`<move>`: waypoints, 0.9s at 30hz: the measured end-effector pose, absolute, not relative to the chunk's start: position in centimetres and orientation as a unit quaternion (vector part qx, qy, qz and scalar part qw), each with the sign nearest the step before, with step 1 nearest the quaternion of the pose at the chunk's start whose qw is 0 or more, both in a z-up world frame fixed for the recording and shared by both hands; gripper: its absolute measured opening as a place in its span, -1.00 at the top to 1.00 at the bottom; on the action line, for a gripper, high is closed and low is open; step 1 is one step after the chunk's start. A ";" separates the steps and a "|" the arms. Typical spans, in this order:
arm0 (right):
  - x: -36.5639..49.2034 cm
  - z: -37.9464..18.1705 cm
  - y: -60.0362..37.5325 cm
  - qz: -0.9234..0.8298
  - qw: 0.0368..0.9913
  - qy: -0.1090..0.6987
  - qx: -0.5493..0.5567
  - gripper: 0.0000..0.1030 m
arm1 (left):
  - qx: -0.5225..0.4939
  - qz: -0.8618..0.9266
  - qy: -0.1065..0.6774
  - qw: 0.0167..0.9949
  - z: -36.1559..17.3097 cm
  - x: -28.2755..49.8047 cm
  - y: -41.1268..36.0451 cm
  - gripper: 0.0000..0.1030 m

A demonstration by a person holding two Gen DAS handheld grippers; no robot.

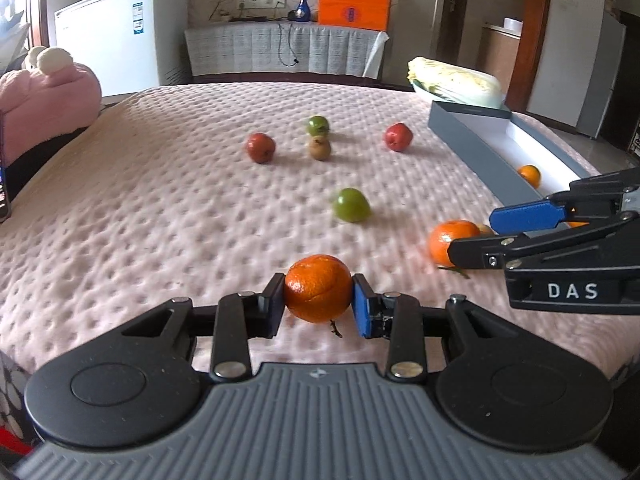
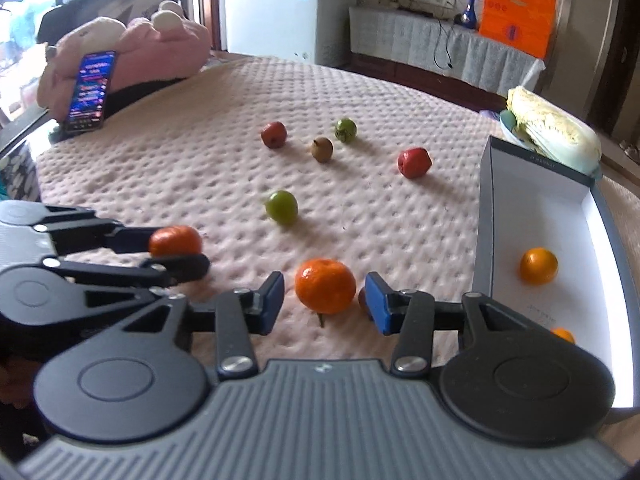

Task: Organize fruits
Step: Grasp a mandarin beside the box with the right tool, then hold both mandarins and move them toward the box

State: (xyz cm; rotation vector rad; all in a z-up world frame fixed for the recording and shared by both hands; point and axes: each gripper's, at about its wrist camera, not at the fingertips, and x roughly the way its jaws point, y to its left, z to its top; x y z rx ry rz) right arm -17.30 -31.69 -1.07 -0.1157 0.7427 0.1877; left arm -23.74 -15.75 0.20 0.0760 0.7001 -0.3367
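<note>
My left gripper (image 1: 318,292) is shut on a tangerine (image 1: 318,276), held just above the pink bedspread; the right wrist view shows the same gripper (image 2: 180,248) from the side. My right gripper (image 2: 325,292) stands open around a second tangerine (image 2: 325,286), with a gap showing on each side between pad and fruit. That tangerine (image 1: 450,240) lies on the bed beside the grey box (image 2: 484,208). Inside the box are two oranges (image 2: 538,265) (image 2: 563,335). A green apple (image 1: 351,205) lies mid-bed. Farther back are two red apples (image 1: 261,147) (image 1: 398,136), a brown fruit (image 1: 319,147) and a green fruit (image 1: 318,125).
A napa cabbage (image 2: 554,130) lies in a bowl behind the box's far end. A pink plush toy (image 2: 132,48) with a lit phone (image 2: 90,90) leaning on it sits at the bed's far left. A white fridge (image 1: 120,32) and a covered cabinet (image 1: 280,50) stand beyond the bed.
</note>
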 end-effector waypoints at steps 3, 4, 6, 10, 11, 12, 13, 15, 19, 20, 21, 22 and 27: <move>-16.7 -1.6 -31.3 0.083 0.921 0.375 -0.060 0.09 | 0.032 -0.161 0.345 0.924 0.2 -23.5 -15.3 0.22; -16.5 -1.8 -31.2 0.081 0.920 0.379 -0.060 0.10 | 0.032 -0.161 0.345 0.924 0.2 -23.5 -15.3 0.22; -16.2 -2.0 -31.0 0.080 0.919 0.381 -0.060 0.11 | 0.034 -0.162 0.344 0.924 0.2 -23.6 -15.2 0.22; -15.5 -2.5 -30.7 0.062 0.918 0.387 -0.065 0.20 | 0.034 -0.161 0.345 0.924 0.2 -23.5 -15.2 0.22; -15.4 -2.5 -30.7 0.059 0.918 0.388 -0.065 0.20 | 0.033 -0.160 0.346 0.924 0.1 -23.5 -15.2 0.22; -15.4 -2.5 -30.7 0.058 0.918 0.388 -0.063 0.20 | 0.032 -0.158 0.346 0.924 0.1 -23.5 -15.1 0.22; -15.4 -2.5 -30.7 0.057 0.918 0.387 -0.063 0.20 | 0.030 -0.157 0.347 0.924 0.1 -23.4 -15.0 0.22; -15.5 -2.5 -30.7 0.058 0.918 0.386 -0.066 0.21 | 0.028 -0.158 0.346 0.924 0.0 -23.4 -14.9 0.22; -15.6 -2.4 -30.9 0.067 0.918 0.385 -0.062 0.22 | 0.031 -0.156 0.346 0.925 -0.2 -23.2 -14.9 0.22; -15.7 -2.3 -30.9 0.069 0.918 0.386 -0.062 0.22 | 0.031 -0.155 0.346 0.925 -0.2 -23.2 -14.9 0.22; -15.8 -2.3 -31.0 0.072 0.918 0.385 -0.062 0.22 | 0.032 -0.153 0.347 0.925 -0.3 -23.1 -15.0 0.22; -16.0 -2.2 -31.0 0.075 0.918 0.385 -0.062 0.22 | 0.034 -0.152 0.348 0.924 -0.4 -23.1 -15.1 0.22; -16.4 -2.2 -31.3 0.083 0.914 0.392 -0.058 0.22 | 0.041 -0.150 0.346 0.925 -0.6 -23.1 -15.3 0.21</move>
